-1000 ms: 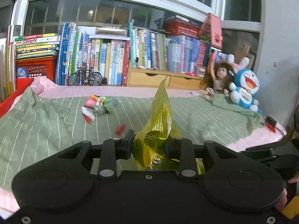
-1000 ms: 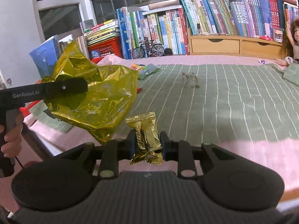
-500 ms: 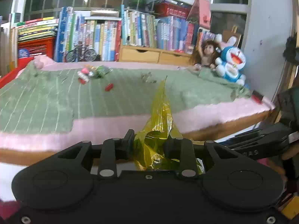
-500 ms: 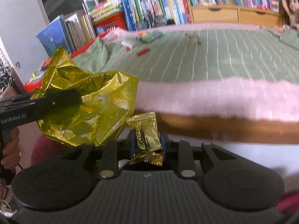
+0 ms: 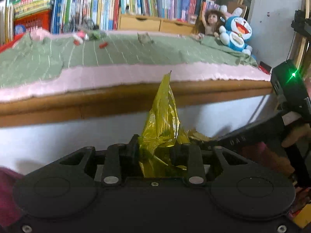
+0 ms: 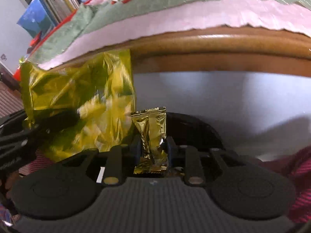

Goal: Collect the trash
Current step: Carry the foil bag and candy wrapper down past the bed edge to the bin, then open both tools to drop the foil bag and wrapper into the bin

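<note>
My left gripper point(image 5: 156, 148) is shut on a crumpled yellow foil bag point(image 5: 162, 116) whose tip sticks up. In the right wrist view that bag point(image 6: 81, 97) hangs at the left, with the left gripper's black fingers point(image 6: 56, 121) across it. Right beside it, my right gripper point(image 6: 151, 148) is shut on a small gold candy wrapper point(image 6: 150, 128). The right tool's fingers point(image 5: 243, 134) reach in from the right toward the bag. Both grippers sit below the bed's wooden edge point(image 5: 77, 104). On the bed lie a red scrap point(image 5: 103, 45), pink and green wrappers point(image 5: 83, 36) and a crumpled grey piece point(image 5: 144, 37).
A green striped blanket point(image 5: 136, 52) over a pink sheet point(image 5: 136, 73) covers the bed. A white panel point(image 6: 213, 93) runs below the wooden edge. Books point(image 5: 101, 3) line the back, with a doll point(image 5: 209, 23) and a blue plush point(image 5: 237, 35) at the right. A dark rounded shape point(image 6: 196, 126) sits behind the right fingers.
Both grippers have dropped from over the bed to below its front edge and tipped downward. The bag and the gold wrapper stay gripped and have come closer together.
</note>
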`<state>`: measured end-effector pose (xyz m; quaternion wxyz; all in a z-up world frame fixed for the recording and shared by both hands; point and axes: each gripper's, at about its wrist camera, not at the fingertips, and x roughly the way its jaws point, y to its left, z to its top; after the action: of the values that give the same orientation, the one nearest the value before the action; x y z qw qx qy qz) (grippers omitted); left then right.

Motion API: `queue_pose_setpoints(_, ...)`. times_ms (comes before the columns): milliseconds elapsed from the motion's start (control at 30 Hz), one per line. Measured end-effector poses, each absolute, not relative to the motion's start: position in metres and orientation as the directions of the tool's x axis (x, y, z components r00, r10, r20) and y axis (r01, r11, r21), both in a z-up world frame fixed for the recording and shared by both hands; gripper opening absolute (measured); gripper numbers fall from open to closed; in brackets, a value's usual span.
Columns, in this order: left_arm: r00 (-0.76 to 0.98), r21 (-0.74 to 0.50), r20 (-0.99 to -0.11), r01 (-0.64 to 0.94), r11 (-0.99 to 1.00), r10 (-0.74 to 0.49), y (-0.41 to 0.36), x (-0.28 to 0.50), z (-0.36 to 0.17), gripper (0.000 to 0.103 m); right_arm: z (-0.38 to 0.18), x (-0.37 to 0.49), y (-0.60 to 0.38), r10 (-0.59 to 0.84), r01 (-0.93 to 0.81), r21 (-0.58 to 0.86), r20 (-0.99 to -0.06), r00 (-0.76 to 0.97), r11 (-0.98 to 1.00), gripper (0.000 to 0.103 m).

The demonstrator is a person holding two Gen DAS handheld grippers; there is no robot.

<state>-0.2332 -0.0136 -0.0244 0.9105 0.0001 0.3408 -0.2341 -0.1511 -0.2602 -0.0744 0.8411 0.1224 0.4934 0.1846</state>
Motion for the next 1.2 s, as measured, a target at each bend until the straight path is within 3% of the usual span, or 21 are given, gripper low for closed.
queue_pose_setpoints(400,0.491,-0.238,-0.790,0.305,0.922,-0.367,-0.021,-0.177,-0.098,0.029,-0.122,-0.132,-0.259,0.406,-0.095,0.400,-0.841,0.358,0.912,0.030)
queue_pose_setpoints(667,0.331,-0.215,-0.906,0.178,0.960,-0.264,-0.033,-0.132,-0.160,0.029,-0.161,-0.111,-0.265,0.397,0.010,0.417,-0.871,0.290,0.909,0.031)
queue_pose_setpoints(1200,0.263,-0.200,-0.938,0.120,0.972,-0.225,-0.034,-0.115,-0.204,0.029,-0.194,-0.094,-0.267,0.411,0.129,0.449,-0.879,0.242,0.884,0.035)
